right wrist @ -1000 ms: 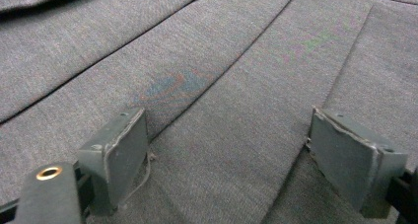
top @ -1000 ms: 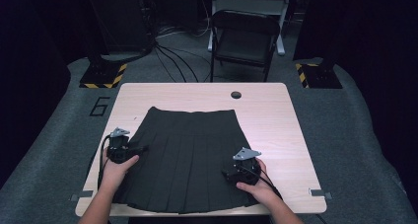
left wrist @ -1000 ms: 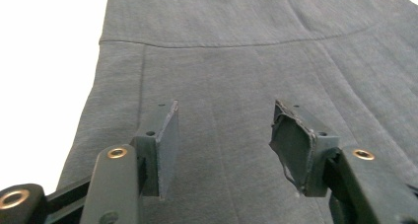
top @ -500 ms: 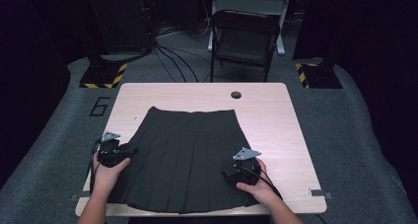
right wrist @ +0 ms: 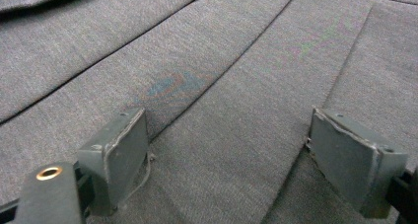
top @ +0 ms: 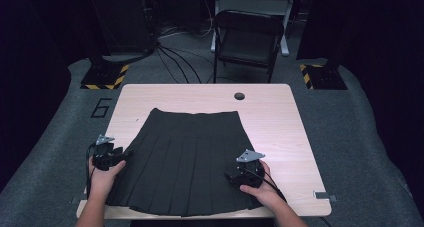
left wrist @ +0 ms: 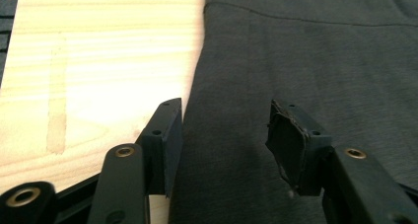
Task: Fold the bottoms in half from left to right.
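Black, perhaps charcoal, pleated skirt [top: 192, 162] on a pale wood-grain table [top: 280, 122].

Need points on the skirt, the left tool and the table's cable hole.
skirt [top: 192, 162], high view, middle of the pleated front.
left tool [left wrist: 224, 145], left gripper view, gap midway between its fingertips, over the skirt's side edge.
cable hole [top: 239, 96], high view, centre of the round hole near the table's far edge.

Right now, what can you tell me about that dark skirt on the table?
The skirt is black or dark charcoal, pleated, of a fine woven-looking cloth. It lies spread flat on the pale wooden table, narrow waistband toward the far side, wide hem at the near edge. The left gripper sits at its left side edge, jaws open astride that edge. The right gripper rests open over the pleats near the hem.
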The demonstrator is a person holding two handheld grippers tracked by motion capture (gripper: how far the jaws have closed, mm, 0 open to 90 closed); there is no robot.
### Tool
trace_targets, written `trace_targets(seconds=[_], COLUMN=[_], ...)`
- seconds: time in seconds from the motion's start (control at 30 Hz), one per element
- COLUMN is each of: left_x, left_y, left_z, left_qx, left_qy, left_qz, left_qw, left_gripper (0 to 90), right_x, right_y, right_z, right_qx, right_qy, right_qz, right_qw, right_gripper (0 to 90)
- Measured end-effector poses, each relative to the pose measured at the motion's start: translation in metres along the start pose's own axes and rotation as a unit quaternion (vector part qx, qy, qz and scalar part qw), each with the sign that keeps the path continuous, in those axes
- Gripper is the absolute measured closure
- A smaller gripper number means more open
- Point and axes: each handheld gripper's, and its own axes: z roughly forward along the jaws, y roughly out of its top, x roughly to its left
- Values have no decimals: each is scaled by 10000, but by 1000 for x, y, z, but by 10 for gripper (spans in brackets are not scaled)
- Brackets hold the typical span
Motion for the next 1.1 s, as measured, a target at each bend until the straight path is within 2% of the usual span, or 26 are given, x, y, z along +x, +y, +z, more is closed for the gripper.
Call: trace_targets(seconds=[0.07, 0.1, 0.23, 0.4, 0.6, 0.73, 1.1], left_x=[1, 0, -3, -3, -4, -4, -5], left_y=[-1, -1, -2, -5, -6, -7, -9], left_z=[3, 5, 8, 12, 14, 16, 16], left_qx=[78, 41, 187, 217, 223, 200, 163], left_qy=[14, 24, 34, 18, 31, 40, 41], left_qz=[34, 37, 192, 120, 187, 151, 192], left_qw=[10000, 10000, 9996, 9997, 9996, 9997, 9997], left_gripper=[447, 444, 419, 395, 380, 375, 407], right_x=[0, 0, 0, 0, 0, 0, 0], right_y=[0, 0, 0, 0, 0, 0, 0], right_z=[0, 0, 0, 0, 0, 0, 0], right_qx=[2, -2, 0, 0, -1, -1, 0], right_qy=[1, -1, 0, 0, 1, 1, 4], right_qz=[1, -1, 0, -1, -2, 2, 0], right_qw=[10000, 10000, 10000, 10000, 10000, 10000, 10000], right_gripper=[153, 153, 153, 153, 153, 153, 152])
